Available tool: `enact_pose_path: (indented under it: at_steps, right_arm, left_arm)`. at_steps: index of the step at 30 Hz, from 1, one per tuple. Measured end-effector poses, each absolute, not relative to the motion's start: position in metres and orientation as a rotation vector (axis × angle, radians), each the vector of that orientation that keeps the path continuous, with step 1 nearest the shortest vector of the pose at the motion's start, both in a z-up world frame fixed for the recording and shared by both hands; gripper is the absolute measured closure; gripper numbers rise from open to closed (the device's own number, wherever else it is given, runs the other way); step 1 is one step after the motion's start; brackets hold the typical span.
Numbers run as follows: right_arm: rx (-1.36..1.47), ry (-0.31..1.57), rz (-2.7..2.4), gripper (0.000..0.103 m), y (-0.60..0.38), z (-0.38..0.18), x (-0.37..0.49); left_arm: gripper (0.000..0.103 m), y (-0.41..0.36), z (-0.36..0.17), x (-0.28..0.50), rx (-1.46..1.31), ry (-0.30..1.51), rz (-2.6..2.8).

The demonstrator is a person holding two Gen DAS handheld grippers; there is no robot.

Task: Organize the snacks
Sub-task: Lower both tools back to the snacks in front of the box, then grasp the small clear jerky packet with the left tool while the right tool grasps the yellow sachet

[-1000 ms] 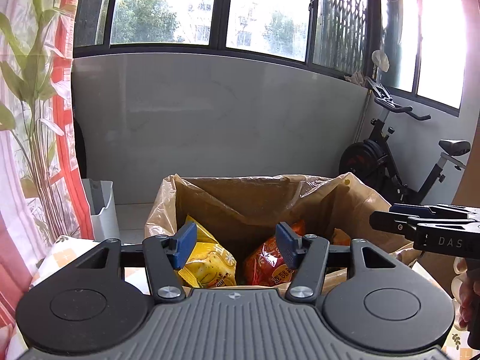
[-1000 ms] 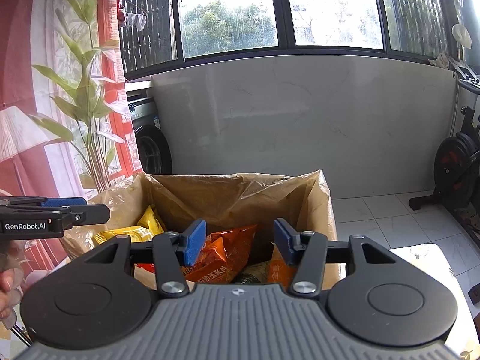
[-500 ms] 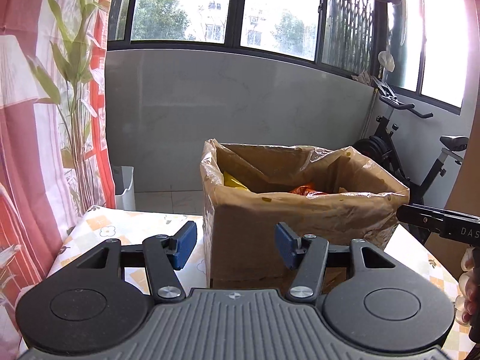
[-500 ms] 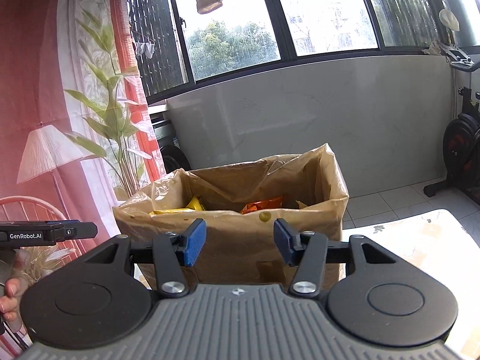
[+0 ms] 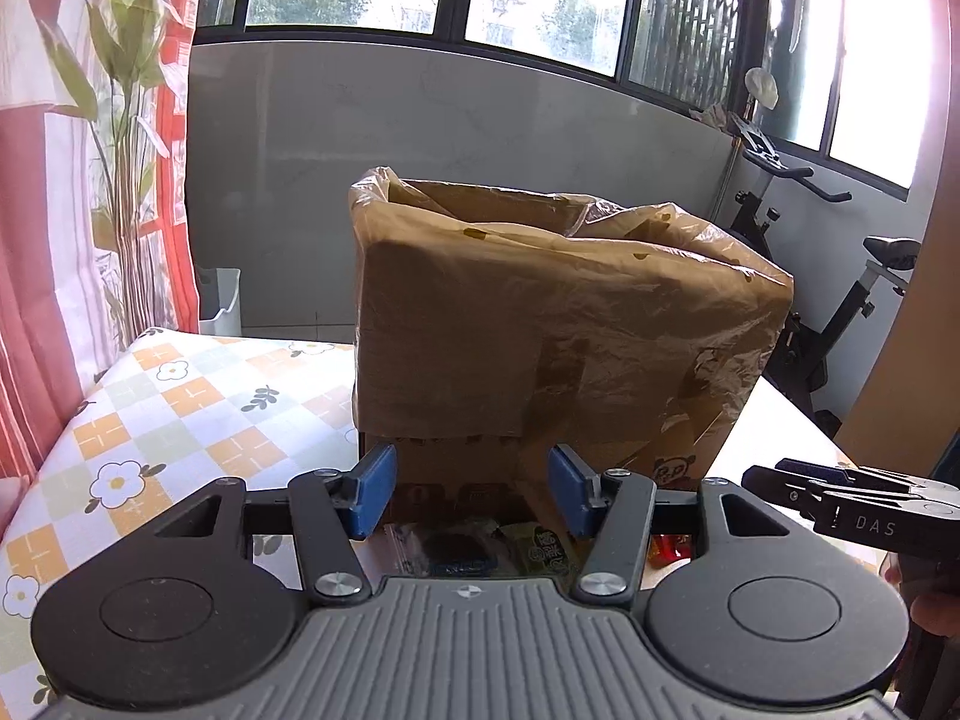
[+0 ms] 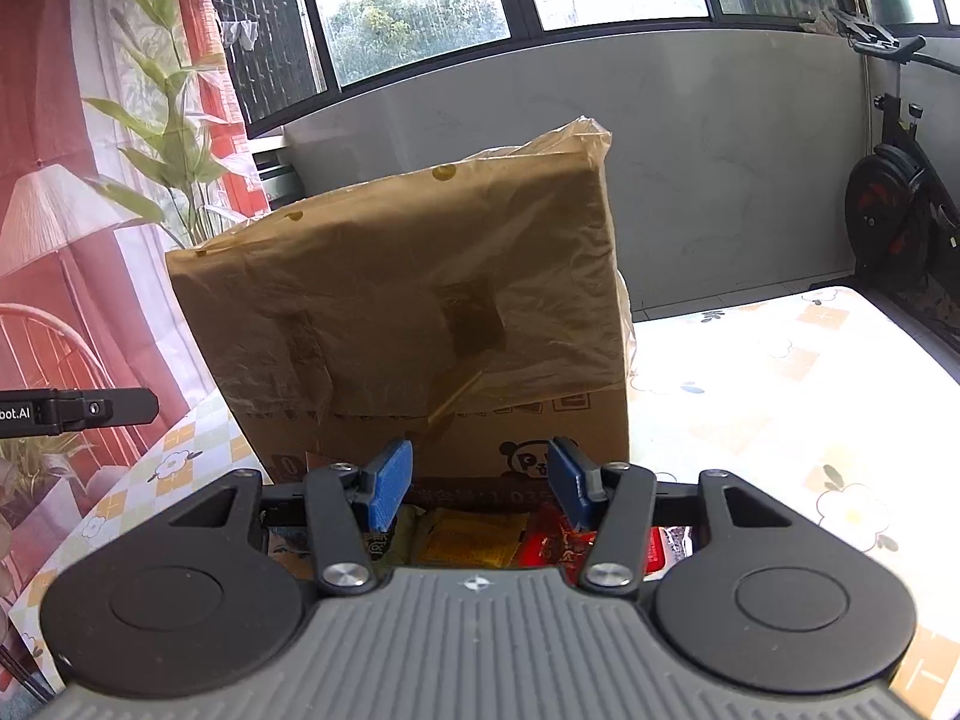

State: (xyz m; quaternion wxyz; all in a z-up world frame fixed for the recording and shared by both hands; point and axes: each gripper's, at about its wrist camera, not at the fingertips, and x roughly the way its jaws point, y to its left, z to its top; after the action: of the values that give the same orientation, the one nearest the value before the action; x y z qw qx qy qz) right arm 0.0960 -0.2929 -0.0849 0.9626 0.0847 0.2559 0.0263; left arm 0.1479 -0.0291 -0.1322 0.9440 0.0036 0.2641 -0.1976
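Both grippers have dropped from above the box's open mouth to bench level, so the snack bags seen inside it a second ago are now hidden behind its near wall. At far left, the flowered bench (image 5: 180,396) runs bare out to its edge by the red-striped curtain (image 5: 36,252), with free room there. The left gripper (image 5: 472,495) hangs low in front of the cardboard box (image 5: 540,324), its blue jaws partly open and holding nothing, little changed in width. Below them, small packets lie flat on the bench at the foot of the box: a clear one with a dark centre (image 5: 444,549), a green one (image 5: 540,546) and a red one (image 5: 669,546). A brown plastic liner (image 5: 708,240) is folded over the box's rim and drapes down its sides. The right gripper (image 6: 480,483) sits level beside the left, jaws likewise half spread and empty, with a yellow packet (image 6: 474,537) and a red packet (image 6: 555,546) under them. To the right of the box the bench (image 6: 780,396) is open as far as its edge, beyond which stands an exercise bike (image 6: 900,204).
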Motion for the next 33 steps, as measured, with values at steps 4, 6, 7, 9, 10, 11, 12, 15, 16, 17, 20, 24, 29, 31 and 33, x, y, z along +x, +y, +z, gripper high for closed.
enact_pose_path:
  at_steps: [4, 6, 7, 9, 10, 11, 12, 15, 16, 17, 20, 24, 29, 31, 33]
  right_arm:
    - [0.146, 0.543, 0.052, 0.05, -0.294, -0.098, 0.095]
    - [0.137, 0.561, 0.053, 0.051, -0.294, -0.107, 0.096]
    - [0.134, 0.567, 0.056, 0.056, -0.294, -0.109, 0.096]
    - [0.118, 0.581, 0.069, 0.06, -0.292, -0.116, 0.097]
    - [0.105, 0.585, 0.073, 0.06, -0.291, -0.119, 0.097]
    - [0.087, 0.589, 0.08, 0.061, -0.289, -0.122, 0.097]
    - [0.075, 0.592, 0.087, 0.063, -0.288, -0.125, 0.096]
    - [0.052, 0.597, 0.1, 0.064, -0.289, -0.132, 0.097]
    - [0.051, 0.599, 0.099, 0.064, -0.29, -0.134, 0.097]
    - [0.055, 0.602, 0.099, 0.065, -0.291, -0.137, 0.098]
    - [0.079, 0.607, 0.101, 0.067, -0.297, -0.143, 0.1]
    - [0.104, 0.609, 0.11, 0.067, -0.302, -0.149, 0.102]
    - [0.134, 0.615, 0.114, 0.067, -0.308, -0.156, 0.102]
    - [0.145, 0.62, 0.116, 0.067, -0.31, -0.158, 0.103]
    - [0.15, 0.626, 0.119, 0.067, -0.31, -0.159, 0.102]
  left_arm:
    - [0.059, -0.036, -0.151, 0.154, -0.014, 0.596, -0.442]
    - [0.063, -0.041, -0.164, 0.157, -0.028, 0.634, -0.47]
    - [0.065, -0.044, -0.171, 0.159, -0.03, 0.654, -0.477]
    - [0.066, -0.051, -0.186, 0.166, -0.032, 0.7, -0.498]
    - [0.066, -0.056, -0.193, 0.17, -0.032, 0.722, -0.504]
    - [0.066, -0.06, -0.198, 0.173, -0.03, 0.736, -0.503]
    - [0.066, -0.065, -0.205, 0.175, -0.028, 0.753, -0.501]
    - [0.066, -0.075, -0.219, 0.182, -0.024, 0.791, -0.501]
    - [0.066, -0.079, -0.224, 0.183, -0.016, 0.802, -0.501]
    - [0.066, -0.083, -0.227, 0.184, -0.004, 0.81, -0.502]
    - [0.066, -0.092, -0.237, 0.187, 0.022, 0.832, -0.497]
    - [0.066, -0.1, -0.246, 0.192, 0.033, 0.868, -0.477]
    - [0.067, -0.11, -0.254, 0.197, 0.039, 0.896, -0.457]
    - [0.081, -0.113, -0.256, 0.198, 0.042, 0.893, -0.453]
    - [0.081, -0.112, -0.256, 0.197, 0.035, 0.886, -0.452]
